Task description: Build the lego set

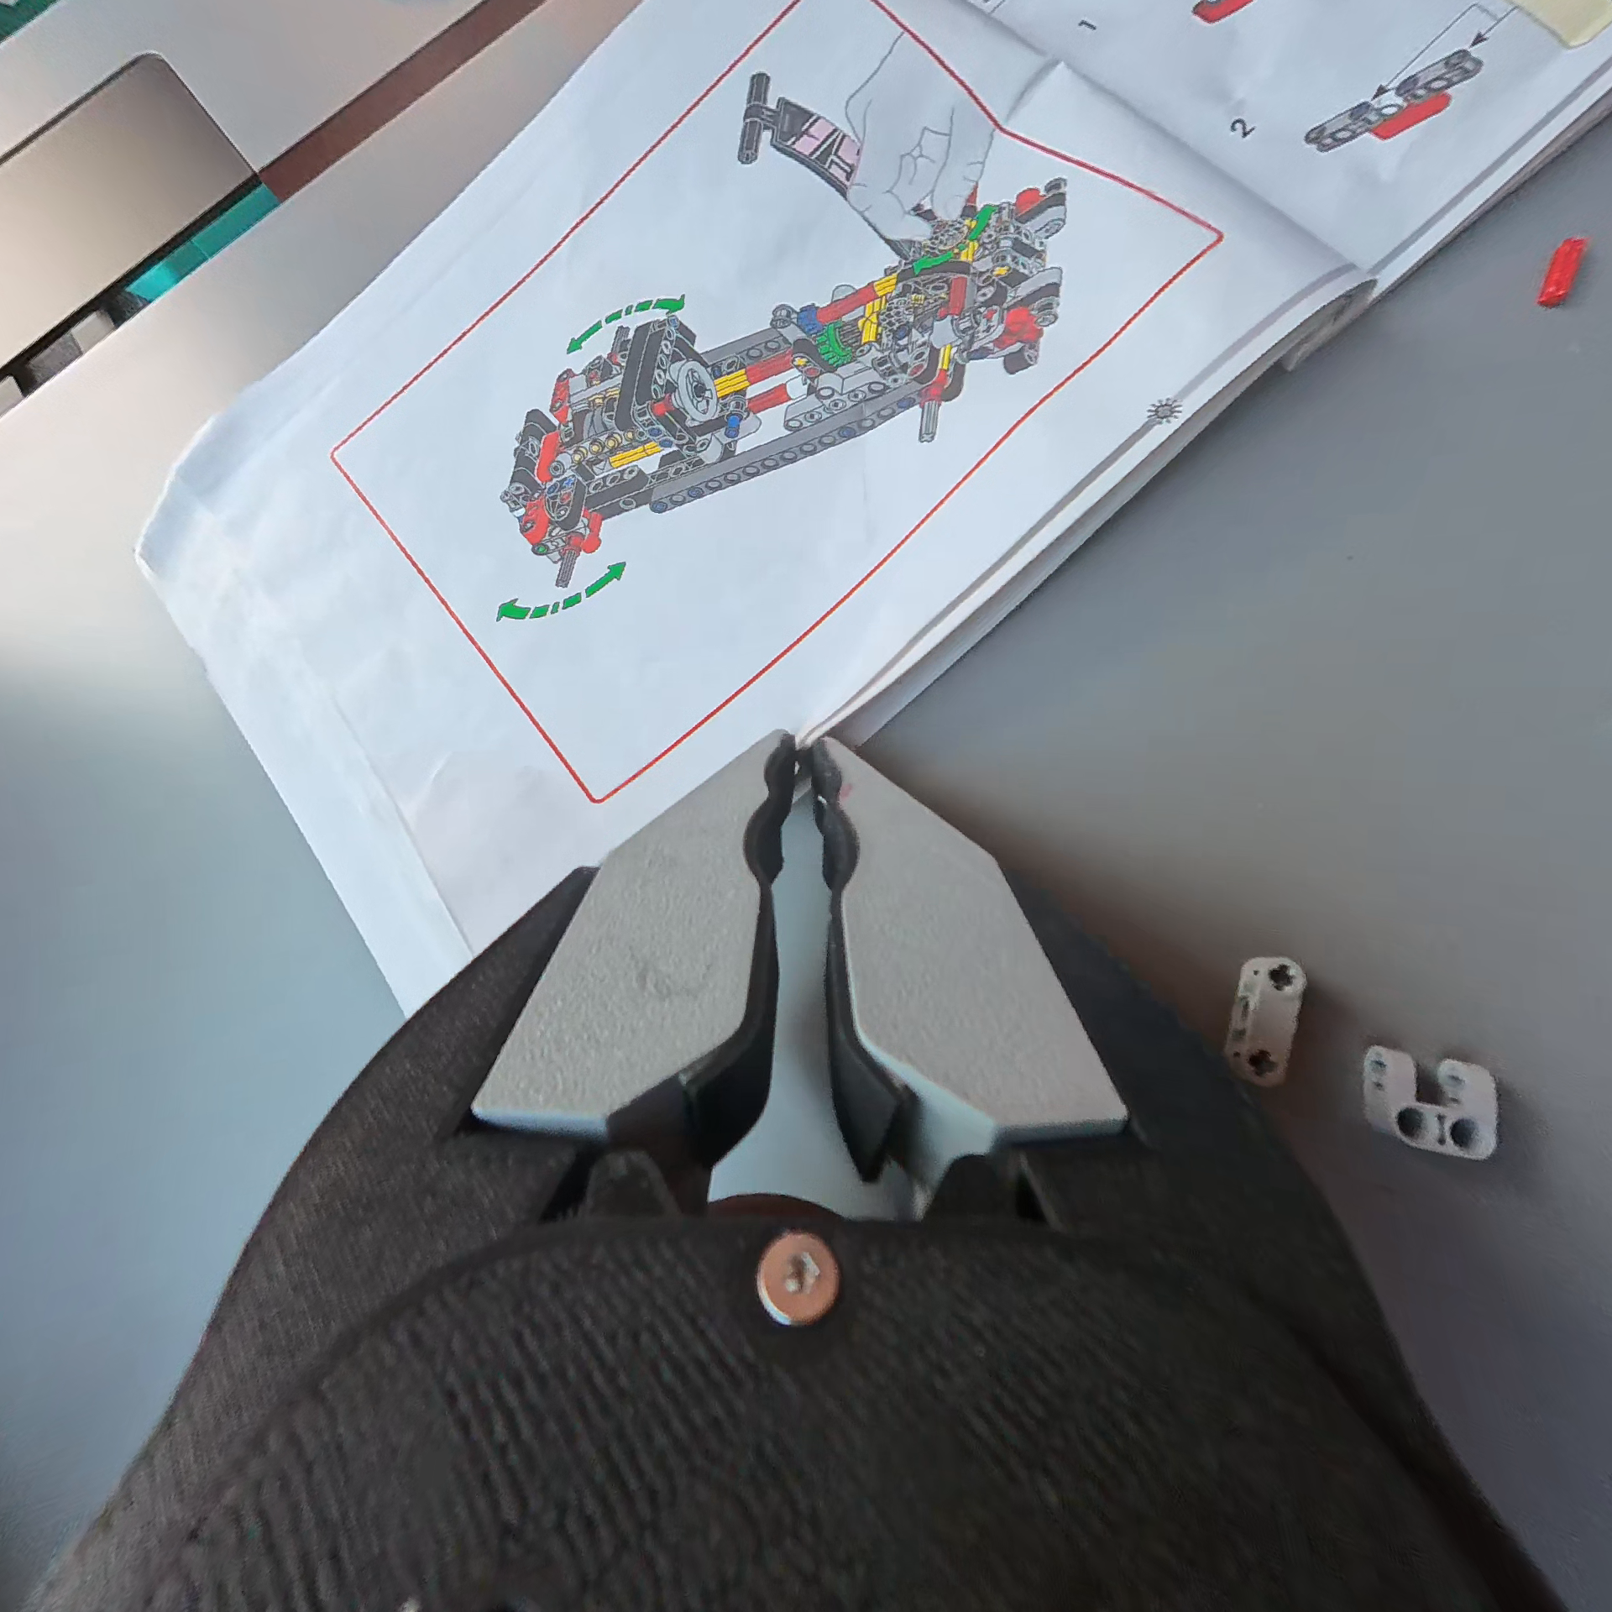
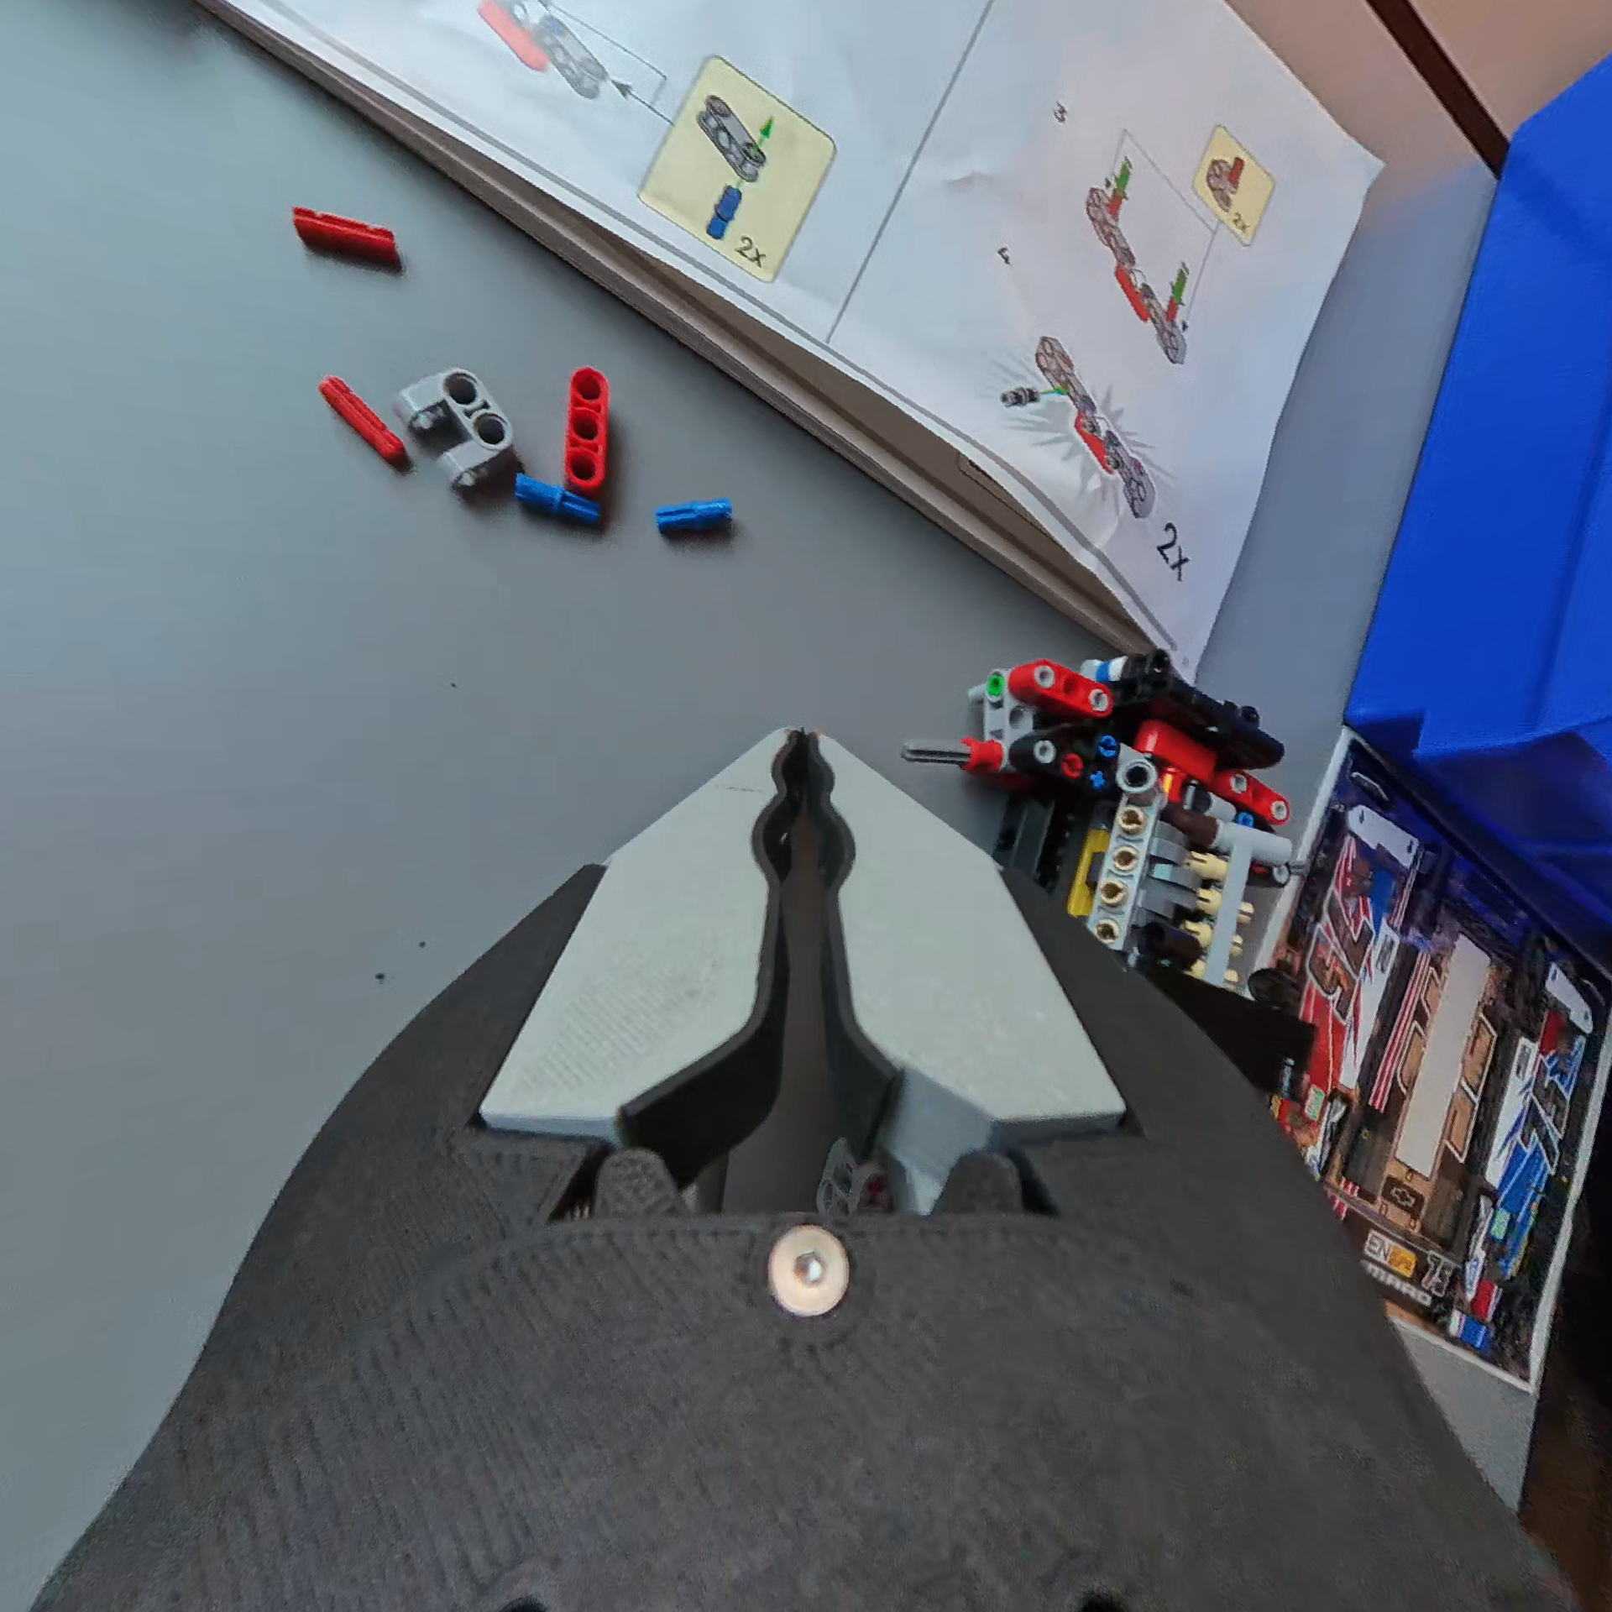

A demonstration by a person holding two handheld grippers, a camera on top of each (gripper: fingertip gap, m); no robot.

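Note:
The open instruction booklet (image 1: 698,436) lies on the grey table (image 1: 1221,698). My left gripper (image 1: 804,752) is shut on the near corner of its top pages, which run into the fingertips. My right gripper (image 2: 802,740) is shut with nothing between its pads, above bare table. Ahead of it on the left lie loose pieces: two red axles (image 2: 346,234) (image 2: 361,419), a grey connector (image 2: 458,425), a red beam (image 2: 586,433) and two blue pins (image 2: 556,499) (image 2: 693,515). The partly built model (image 2: 1151,811) stands just to its right.
Two light grey connectors (image 1: 1265,1016) (image 1: 1430,1103) lie right of my left gripper, and a red piece (image 1: 1561,272) lies beside the booklet. The set's printed box (image 2: 1439,1047) and a blue bin (image 2: 1500,436) stand at the right, behind the model. Spacing between my two grippers at the tips: around 30 cm. Between my right fingertips and the grey connector (image 2: 458,425) there is roughly 9 cm.

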